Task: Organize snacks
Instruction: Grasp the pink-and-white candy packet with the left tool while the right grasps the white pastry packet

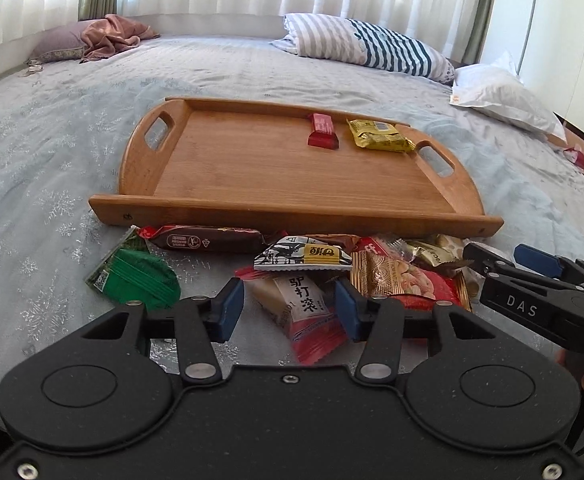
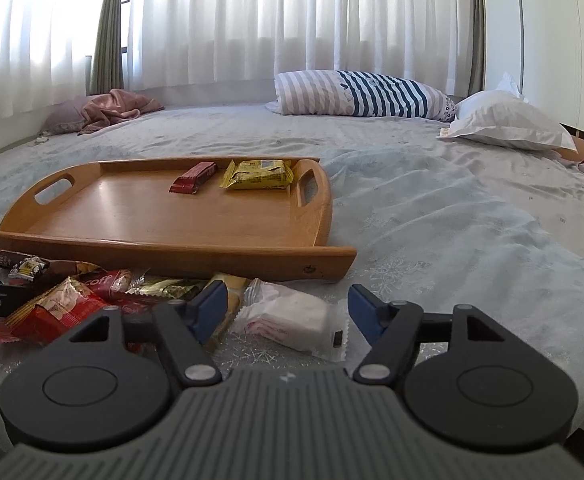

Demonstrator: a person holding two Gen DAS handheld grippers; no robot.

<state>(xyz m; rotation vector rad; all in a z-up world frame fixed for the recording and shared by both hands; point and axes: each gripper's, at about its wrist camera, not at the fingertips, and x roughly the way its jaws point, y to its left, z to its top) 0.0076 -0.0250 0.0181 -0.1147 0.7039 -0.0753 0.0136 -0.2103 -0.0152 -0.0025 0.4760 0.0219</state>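
Left wrist view: left gripper [image 1: 289,312] spread wide, holding nothing, low over the bedsheet [image 1: 52,152]. Red-and-cream packet [image 1: 304,312] with black characters lies flat between the blue pads [image 1: 230,309], not touching either. Green foil packet [image 1: 136,276] just left of the fingers; brown bar [image 1: 208,239], black-and-white candy [image 1: 303,258] and red-gold crinkled bag [image 1: 408,280] piled against the near rail of the wooden tray [image 1: 292,208]. Tray is smooth bamboo, rounded ends with cut-out handles; red bar [image 1: 322,130] and yellow packet [image 1: 378,135] sit side by side at its far right corner. Right gripper [image 1: 532,280] enters from the right edge; can't tell its opening here.

Right wrist view: right gripper [image 2: 288,310] also wide apart, empty. White translucent packet [image 2: 292,318] with serrated edges lies between the fingers, nearer the left pad. Rest of the pile is left of it.
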